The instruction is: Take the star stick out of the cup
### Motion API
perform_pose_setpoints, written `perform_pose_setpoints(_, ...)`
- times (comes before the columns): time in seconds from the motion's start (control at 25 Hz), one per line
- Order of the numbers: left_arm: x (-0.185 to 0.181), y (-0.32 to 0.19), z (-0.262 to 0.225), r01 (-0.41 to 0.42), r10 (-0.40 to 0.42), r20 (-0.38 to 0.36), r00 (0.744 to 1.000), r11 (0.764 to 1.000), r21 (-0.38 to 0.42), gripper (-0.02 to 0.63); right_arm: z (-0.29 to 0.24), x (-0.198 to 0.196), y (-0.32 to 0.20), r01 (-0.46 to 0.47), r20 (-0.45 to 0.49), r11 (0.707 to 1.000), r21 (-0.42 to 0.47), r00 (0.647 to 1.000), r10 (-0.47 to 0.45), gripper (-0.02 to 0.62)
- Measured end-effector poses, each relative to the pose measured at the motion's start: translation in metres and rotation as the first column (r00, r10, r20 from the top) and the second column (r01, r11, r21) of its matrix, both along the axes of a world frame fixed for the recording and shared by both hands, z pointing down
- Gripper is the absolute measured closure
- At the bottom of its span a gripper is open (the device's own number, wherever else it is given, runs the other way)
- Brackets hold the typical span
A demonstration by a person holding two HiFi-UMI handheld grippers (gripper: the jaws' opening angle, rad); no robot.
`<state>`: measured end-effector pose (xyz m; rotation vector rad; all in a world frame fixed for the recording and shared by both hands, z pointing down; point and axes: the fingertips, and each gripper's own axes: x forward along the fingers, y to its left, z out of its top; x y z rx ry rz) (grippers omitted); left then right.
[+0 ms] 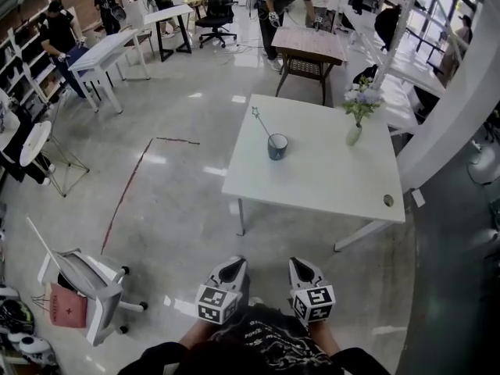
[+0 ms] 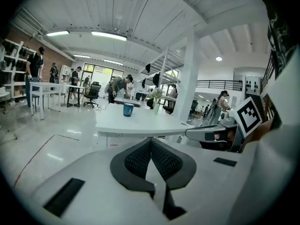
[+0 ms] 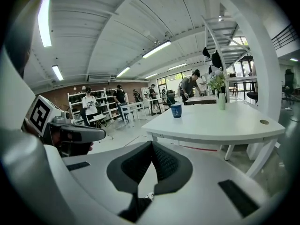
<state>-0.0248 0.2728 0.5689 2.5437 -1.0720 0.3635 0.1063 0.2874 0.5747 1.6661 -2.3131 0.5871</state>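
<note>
left tongs (image 1: 237, 262), right tongs (image 1: 299, 262) closed, empty | white table (image 1: 328, 174) bears cup (image 1: 277, 146) | grey floor (image 1: 180, 209)

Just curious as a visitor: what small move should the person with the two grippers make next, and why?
Probably step closer to the table. The star stick stands in the cup on it, while the left gripper and the right gripper are both shut, empty and well short of the table.

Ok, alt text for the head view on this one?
A star stick stands in a blue cup on a white table, a vase of flowers farther right. The left gripper and right gripper, both shut and empty, hang over the floor short of the table.
</note>
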Motion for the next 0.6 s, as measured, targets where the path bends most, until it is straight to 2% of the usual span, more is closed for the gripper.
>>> perform_pose_setpoints(0.28,0.01,-0.053,0.011,-0.053,0.053,-0.011,0.999,0.999,-0.008,0.586,0.002,0.008,-0.044,-0.067,0.013,0.998,0.009,0.998,0.067,0.589)
perform_pose_setpoints(0.6,0.018,-0.161,0.016,-0.076,0.075,-0.029,0.997,0.997,-0.016,0.586,0.008,0.019,-0.137,-0.103,-0.003,0.995,-0.014,0.995,0.103,0.589)
